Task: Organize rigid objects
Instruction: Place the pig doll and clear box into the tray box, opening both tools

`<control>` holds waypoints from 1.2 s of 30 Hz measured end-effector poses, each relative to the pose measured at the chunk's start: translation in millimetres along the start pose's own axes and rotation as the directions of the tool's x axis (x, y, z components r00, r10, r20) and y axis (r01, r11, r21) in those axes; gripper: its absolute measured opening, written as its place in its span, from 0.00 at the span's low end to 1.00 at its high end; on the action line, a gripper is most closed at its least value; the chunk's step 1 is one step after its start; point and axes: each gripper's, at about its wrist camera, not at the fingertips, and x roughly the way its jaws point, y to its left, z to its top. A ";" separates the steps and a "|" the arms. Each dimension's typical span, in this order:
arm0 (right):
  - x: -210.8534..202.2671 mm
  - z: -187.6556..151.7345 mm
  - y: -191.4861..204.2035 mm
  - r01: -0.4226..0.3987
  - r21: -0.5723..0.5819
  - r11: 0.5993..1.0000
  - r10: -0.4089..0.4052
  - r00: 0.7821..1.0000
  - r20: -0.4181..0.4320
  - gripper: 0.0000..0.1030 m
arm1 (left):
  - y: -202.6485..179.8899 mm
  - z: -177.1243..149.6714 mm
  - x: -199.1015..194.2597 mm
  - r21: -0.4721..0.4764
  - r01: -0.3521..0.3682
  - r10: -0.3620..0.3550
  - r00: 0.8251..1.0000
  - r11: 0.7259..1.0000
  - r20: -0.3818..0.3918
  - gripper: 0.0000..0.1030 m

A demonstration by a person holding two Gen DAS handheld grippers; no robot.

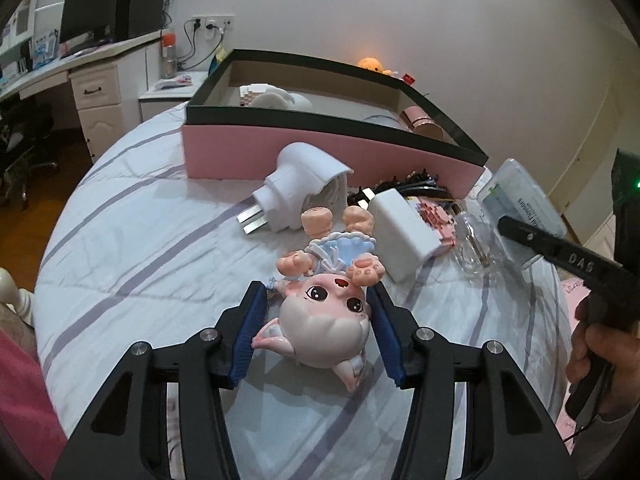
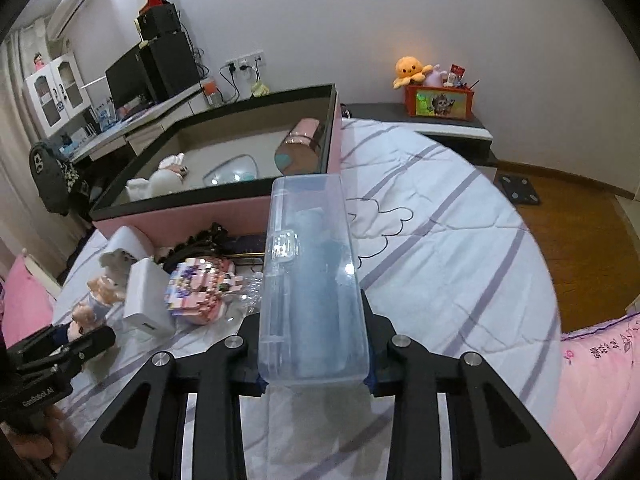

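Observation:
A pink cat-like figurine [image 1: 324, 316] lies on its back on the striped bed sheet [image 1: 140, 264]. My left gripper [image 1: 316, 292] is shut on its head, blue pads [image 1: 250, 328] pressing both sides. The figurine [image 2: 100, 292] and left gripper [image 2: 80, 344] also show at the lower left of the right wrist view. My right gripper [image 2: 312, 320] is shut on a long clear plastic case [image 2: 308, 248] with a bluish roll inside, held just above the sheet. The case [image 1: 520, 196] hides the right fingertips. Behind both stands an open pink box with a dark rim [image 1: 320, 148] [image 2: 180, 216].
Between figurine and box lie a white plug adapter [image 1: 296, 184], a white charger block [image 1: 404, 228], a pink brick model [image 2: 200, 288], a small glass bottle [image 1: 474, 248] and black clips [image 1: 408, 184]. The box holds a pink cylinder [image 2: 300, 148] and white toys. A pink pillow [image 2: 592, 380] lies to the right.

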 end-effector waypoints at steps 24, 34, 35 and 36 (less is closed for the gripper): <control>-34.3 99.6 57.0 -0.070 -0.158 0.985 0.090 0.988 0.123 0.33 | -5.6 118.1 -53.9 0.091 -0.026 0.005 0.973 0.996 0.230 0.51; 53.1 174.8 57.8 -0.074 -0.112 0.991 0.076 0.997 0.019 0.33 | 12.9 201.8 29.3 0.040 -0.045 0.037 0.983 0.998 0.182 0.51; 61.9 177.8 55.8 -0.071 -0.104 0.992 0.072 0.997 0.006 0.33 | 16.2 208.1 40.5 0.032 -0.047 0.042 0.985 0.998 0.166 0.51; 71.8 179.9 54.8 -0.068 -0.099 0.993 0.068 0.998 -0.009 0.33 | 16.3 211.6 49.2 0.028 -0.048 0.044 0.987 0.998 0.153 0.51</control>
